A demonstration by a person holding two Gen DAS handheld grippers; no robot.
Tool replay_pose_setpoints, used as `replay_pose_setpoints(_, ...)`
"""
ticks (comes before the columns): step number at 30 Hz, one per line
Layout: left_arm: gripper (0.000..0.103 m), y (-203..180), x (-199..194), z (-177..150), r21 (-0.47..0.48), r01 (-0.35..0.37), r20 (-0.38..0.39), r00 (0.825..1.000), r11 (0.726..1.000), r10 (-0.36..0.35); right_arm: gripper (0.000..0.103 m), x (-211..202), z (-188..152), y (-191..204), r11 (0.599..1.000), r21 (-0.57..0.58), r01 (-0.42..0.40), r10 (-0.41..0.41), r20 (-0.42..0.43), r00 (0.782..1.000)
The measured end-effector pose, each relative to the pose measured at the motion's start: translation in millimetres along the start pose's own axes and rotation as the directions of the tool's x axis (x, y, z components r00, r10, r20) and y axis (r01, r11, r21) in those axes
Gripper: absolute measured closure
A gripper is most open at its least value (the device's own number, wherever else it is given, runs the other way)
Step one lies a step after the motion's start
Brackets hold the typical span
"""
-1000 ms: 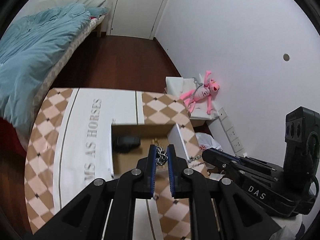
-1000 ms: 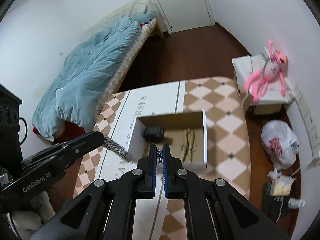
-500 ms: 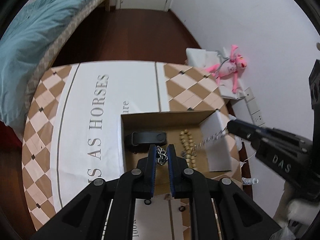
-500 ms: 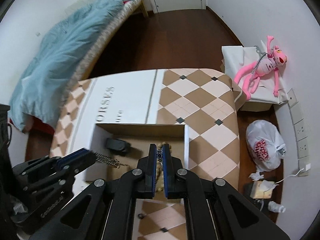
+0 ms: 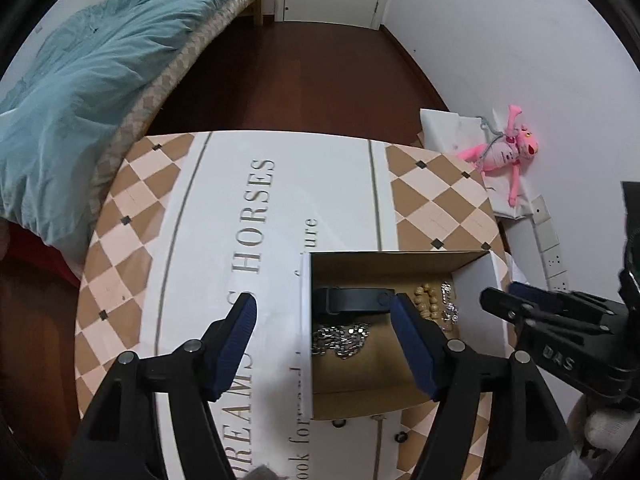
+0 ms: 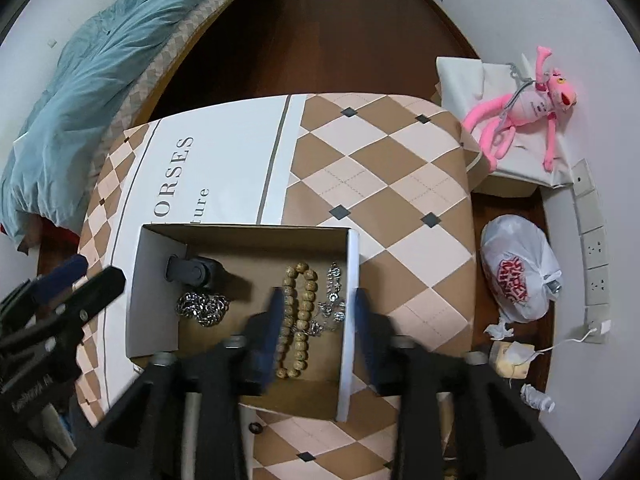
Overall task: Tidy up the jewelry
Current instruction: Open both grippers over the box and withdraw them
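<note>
Now both grippers point steeply down over box [image 6: 152,292] on tabletop [image 6: 384,168]. Left gripper [image 5: 324,316] and right gripper [image 6: 316,304] jaws just opened, holding nothing. Silver chain [image 5: 340,338] lies inside box.

Both chains let go into the box

A second ago we held a silver chain pinched in each gripper above the open cardboard box [image 6: 136,280]. The left gripper [image 5: 324,344] has just been opening and nothing is between its fingers [image 5: 412,344]; its heavy chain [image 5: 340,338] lies heaped on the box floor below the black band [image 5: 352,300]. The right gripper [image 6: 316,320] has just been opening too, and its finer chain [image 6: 334,300] lies beside the wooden beads [image 6: 300,312]. Both grippers have come down closer over the box.
</note>
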State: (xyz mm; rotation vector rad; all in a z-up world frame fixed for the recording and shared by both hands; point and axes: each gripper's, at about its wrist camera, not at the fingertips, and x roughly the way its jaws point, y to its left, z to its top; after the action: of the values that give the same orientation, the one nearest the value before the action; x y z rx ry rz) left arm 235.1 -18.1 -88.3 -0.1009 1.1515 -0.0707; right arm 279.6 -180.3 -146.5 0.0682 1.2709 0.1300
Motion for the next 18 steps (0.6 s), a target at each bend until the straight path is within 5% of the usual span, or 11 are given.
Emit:
replay_pose_setpoints(6, 0.005, 8, -3, -5, 0.013, -0.069, 0.030, 0.997, 0.998, 0.069, 0.057, -11, -13, 2, 0.999, -0.016, 0.044, -0.043, 0.024, 0.999)
replay_pose_setpoints(10, 0.003, 10, -4, -15, 0.019, -0.101, 0.058, 0.993, 0.995, 0.099, 0.015, -10, -27, 5, 0.996, -0.024, 0.080, -0.079, 0.029, 0.996)
replay_pose_setpoints(18, 0.000, 9, -5, -31, 0.032, -0.124, 0.067, 0.990, 0.992, 0.122, 0.012, -10, -49, 8, 0.994, -0.009, 0.109, -0.108, 0.042, 0.993)
